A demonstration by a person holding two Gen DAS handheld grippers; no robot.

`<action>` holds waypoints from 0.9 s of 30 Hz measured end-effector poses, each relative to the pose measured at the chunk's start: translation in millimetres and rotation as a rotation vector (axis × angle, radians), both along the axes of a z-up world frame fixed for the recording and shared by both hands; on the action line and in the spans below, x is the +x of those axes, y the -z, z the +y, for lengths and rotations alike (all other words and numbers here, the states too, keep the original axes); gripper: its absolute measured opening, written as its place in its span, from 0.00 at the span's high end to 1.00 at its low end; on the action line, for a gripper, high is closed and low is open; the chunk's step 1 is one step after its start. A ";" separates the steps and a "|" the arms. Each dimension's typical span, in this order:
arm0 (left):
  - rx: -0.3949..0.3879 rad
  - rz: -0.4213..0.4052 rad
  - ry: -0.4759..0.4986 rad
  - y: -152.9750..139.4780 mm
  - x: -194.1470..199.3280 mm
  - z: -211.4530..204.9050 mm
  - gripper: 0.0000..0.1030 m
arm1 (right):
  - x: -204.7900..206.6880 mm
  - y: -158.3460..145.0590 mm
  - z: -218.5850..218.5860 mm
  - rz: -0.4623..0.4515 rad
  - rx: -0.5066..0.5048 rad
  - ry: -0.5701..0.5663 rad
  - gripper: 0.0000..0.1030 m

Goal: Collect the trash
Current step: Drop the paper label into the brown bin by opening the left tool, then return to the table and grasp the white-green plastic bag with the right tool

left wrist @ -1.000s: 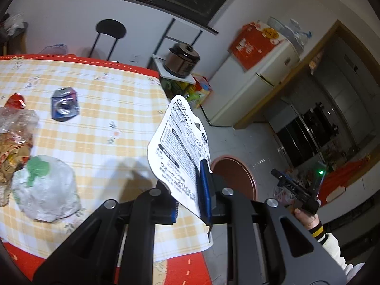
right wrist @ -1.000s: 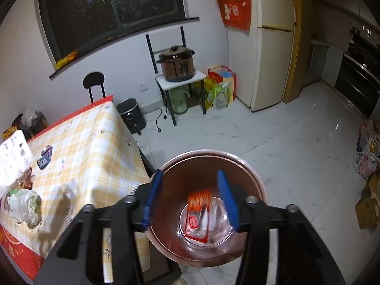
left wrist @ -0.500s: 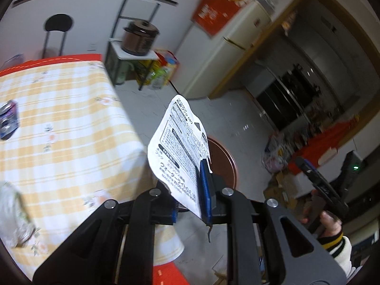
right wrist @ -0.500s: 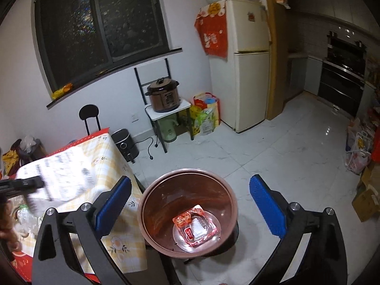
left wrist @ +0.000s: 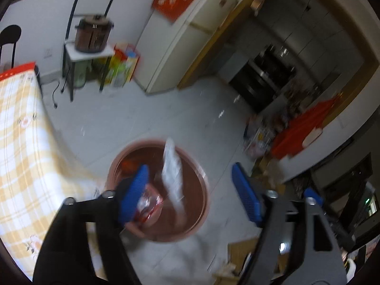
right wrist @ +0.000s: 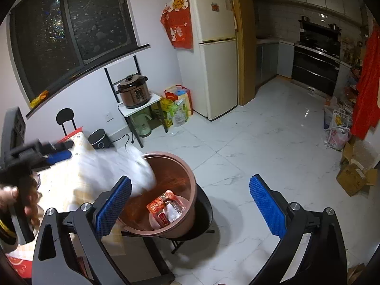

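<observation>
Left wrist view: white printed wrapper (left wrist: 172, 173) drops free into the brown basin (left wrist: 190, 228).

The left gripper (left wrist: 190, 190), clamped on the wrapper a second ago, has just been opening; nothing sits between its jaws. The right gripper (right wrist: 190, 204) hangs wide open, empty. One more piece binned; the checked tablecloth (left wrist: 21, 156) likely awaits another trip.

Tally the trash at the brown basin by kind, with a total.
White printed wrapper, blurred, dropping over the basin: 1
Red packet in the basin: 1
Clear plastic wrapper in the basin: 1
Total: 3
</observation>
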State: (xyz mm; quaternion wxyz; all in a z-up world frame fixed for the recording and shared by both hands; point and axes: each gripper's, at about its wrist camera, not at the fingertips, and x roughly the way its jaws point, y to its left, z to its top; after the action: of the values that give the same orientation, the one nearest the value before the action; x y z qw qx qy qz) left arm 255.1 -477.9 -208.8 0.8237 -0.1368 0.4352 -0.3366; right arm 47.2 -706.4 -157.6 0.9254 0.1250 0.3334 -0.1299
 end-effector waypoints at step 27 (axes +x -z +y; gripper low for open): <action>0.364 -0.218 -0.846 -85.3 -205.8 420.8 0.05 | 105.7 -27.0 251.1 -0.058 0.058 -0.512 0.05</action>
State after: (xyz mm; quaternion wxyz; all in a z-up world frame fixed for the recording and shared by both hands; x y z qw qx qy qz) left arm 49.3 -57.0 -123.5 0.9400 -0.1194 0.3043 0.0976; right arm 152.9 -455.2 -130.7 0.9333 0.0667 0.3311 0.1219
